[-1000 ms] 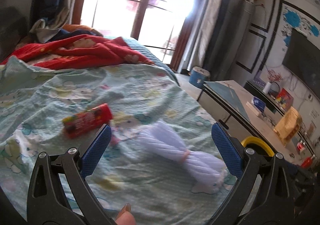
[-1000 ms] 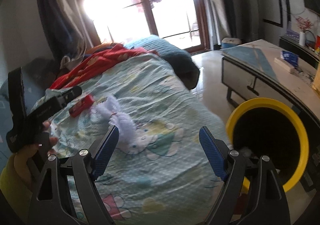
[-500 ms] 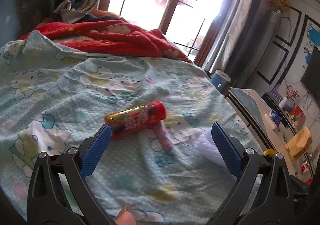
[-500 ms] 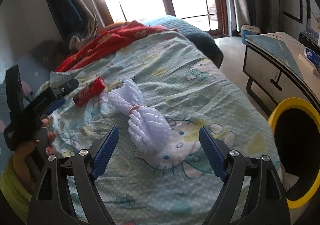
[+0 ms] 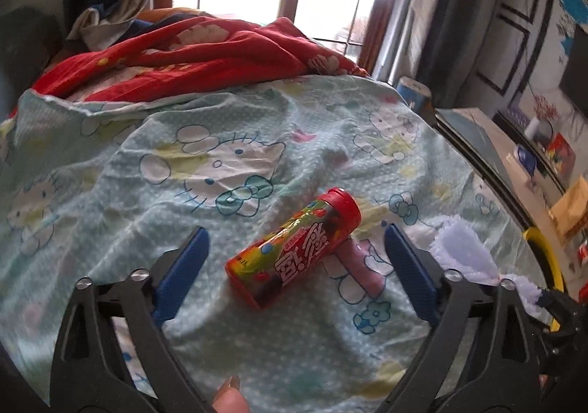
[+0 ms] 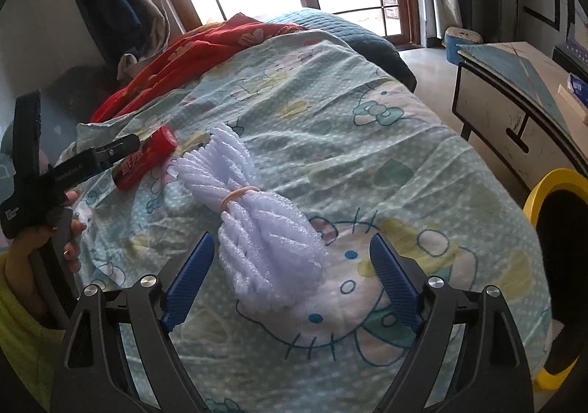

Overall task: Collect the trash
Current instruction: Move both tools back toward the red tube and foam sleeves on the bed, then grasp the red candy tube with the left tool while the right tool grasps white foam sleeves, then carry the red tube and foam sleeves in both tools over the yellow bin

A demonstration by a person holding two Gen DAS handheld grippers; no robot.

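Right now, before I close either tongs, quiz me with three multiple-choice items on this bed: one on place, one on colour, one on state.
1. What lies between the left tongs?
A. red candy tube
B. foam bundle
C. red blanket

2. What colour is the rim of the bin beside the bed?
A. blue
B. yellow
C. white

3. How do the right tongs stand?
A. shut on the bundle
B. shut on nothing
C. open

Answers: 1 A, the tube lies on the sheet between the blue pads. 2 B, a yellow ring rims the dark opening. 3 C, the pads stand wide apart at the bundle's near end.
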